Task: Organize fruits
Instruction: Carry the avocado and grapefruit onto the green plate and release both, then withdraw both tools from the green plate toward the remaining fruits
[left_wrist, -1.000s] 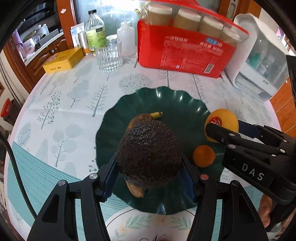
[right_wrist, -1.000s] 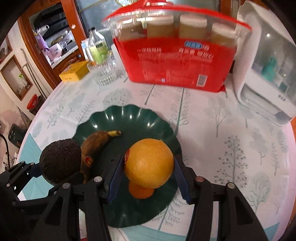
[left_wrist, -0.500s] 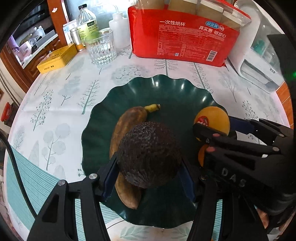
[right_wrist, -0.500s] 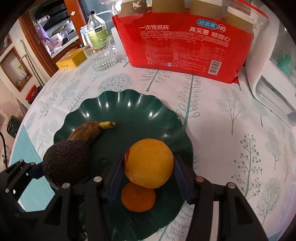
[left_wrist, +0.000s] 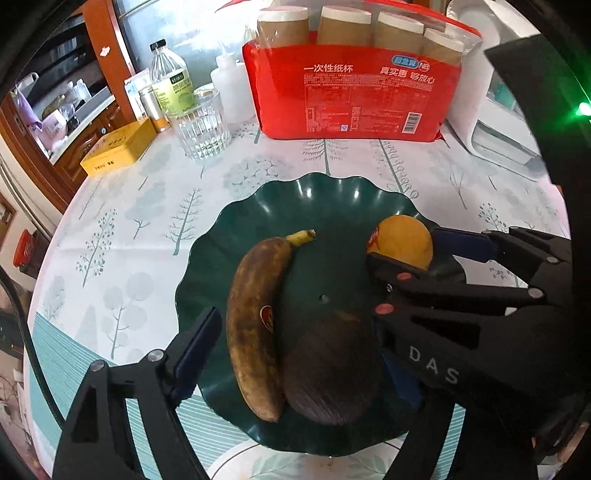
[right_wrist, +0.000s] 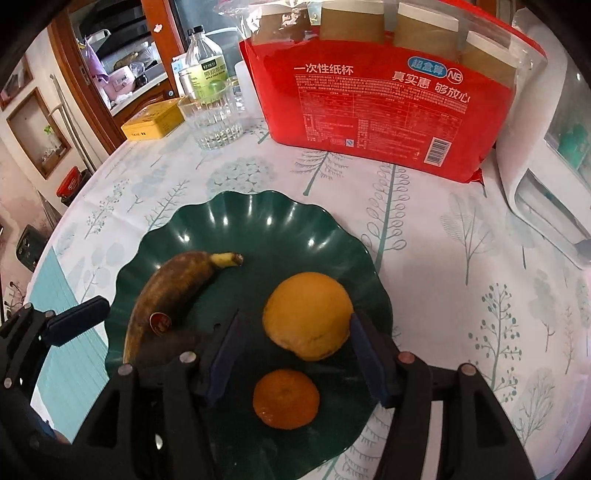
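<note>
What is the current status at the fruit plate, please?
Left gripper open, jaws just opened, avocado down on plate. Right gripper just opened, orange released. Banana, mandarin plated. Nothing blocking.

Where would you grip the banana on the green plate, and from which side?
Grip the banana across its thick middle, coming from above with the fingers straddling its narrow width. It lies flat on the green plate, stem toward the far rim. The avocado seems to press along one flank near the lower end, so I would take it slightly stem-ward, where both sides look free.
</note>
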